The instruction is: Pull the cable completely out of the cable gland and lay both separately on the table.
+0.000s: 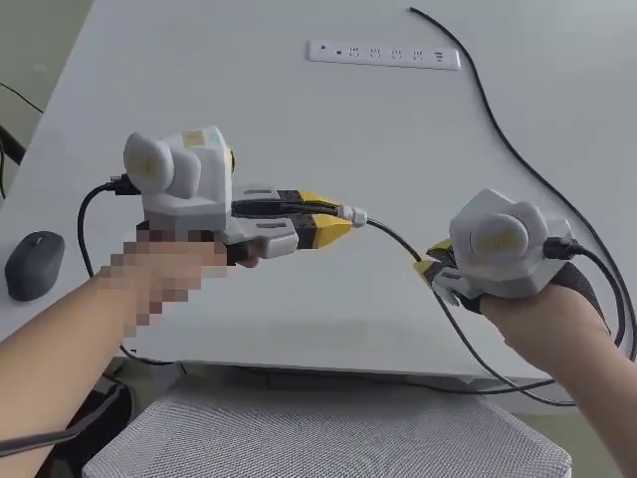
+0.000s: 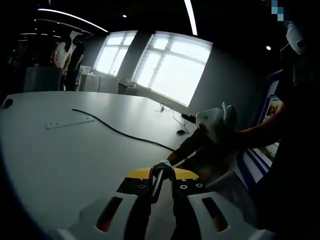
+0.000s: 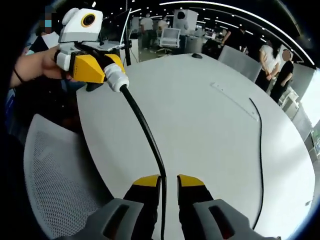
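Observation:
My left gripper is held above the table's near edge, shut on the white cable gland, which sticks out of its yellow tips. The black cable runs from the gland down to my right gripper, which is shut on it. In the right gripper view the cable stretches from my yellow fingertips up to the gland in the left gripper. In the left gripper view the gland sits between the jaws, with the right gripper beyond.
A white power strip lies at the far side of the table. A second black cable runs along the right. A grey mouse rests at the left edge. A mesh chair seat is below the table edge.

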Tool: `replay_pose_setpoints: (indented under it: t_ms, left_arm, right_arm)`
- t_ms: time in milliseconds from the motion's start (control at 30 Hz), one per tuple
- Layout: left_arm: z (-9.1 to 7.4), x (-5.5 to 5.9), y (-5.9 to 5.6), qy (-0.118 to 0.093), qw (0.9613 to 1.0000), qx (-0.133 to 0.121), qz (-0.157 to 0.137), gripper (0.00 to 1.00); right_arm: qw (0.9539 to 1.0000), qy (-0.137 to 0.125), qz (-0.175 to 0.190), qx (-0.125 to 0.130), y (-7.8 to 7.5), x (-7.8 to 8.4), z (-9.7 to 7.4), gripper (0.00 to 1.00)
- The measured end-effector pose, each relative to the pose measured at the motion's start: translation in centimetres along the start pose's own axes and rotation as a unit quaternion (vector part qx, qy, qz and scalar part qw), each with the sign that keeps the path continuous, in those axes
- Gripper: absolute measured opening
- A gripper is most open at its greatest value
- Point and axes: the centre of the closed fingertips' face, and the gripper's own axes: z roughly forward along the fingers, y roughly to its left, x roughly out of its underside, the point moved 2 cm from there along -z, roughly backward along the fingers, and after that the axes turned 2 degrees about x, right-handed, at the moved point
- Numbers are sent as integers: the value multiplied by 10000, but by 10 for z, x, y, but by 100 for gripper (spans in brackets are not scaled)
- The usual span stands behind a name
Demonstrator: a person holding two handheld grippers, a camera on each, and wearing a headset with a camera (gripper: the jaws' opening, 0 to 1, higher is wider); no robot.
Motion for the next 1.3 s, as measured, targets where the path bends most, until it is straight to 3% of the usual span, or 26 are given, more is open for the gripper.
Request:
replay_pose_setpoints:
  t_ms: [100, 167, 267, 333, 833, 1300]
  left_arm:
    - [-1, 0, 1, 16, 10000, -20, 16, 14]
    - [-1, 0, 1, 12, 10000, -20, 1, 14]
    - [-1, 0, 2, 12, 10000, -25, -4, 14]
    - [-1, 0, 2, 11, 10000, -25, -10, 14]
    - [1, 0, 1, 17, 10000, 28, -52, 15]
    - [2, 1, 1, 30, 9999, 45, -91, 15]
  right_arm:
    - [9974, -499, -512, -84, 8, -26, -7, 17]
    - [9928, -795, -876, -182, 18, -42, -11, 18]
    - [9878, -1040, -1128, -270, 29, -60, -16, 19]
    - [9828, -1208, -1379, -197, 32, -71, -20, 18]
    - [9731, -1265, -1909, -235, 39, -83, -17, 9]
    - [9688, -1278, -2110, -247, 40, -83, -13, 0]
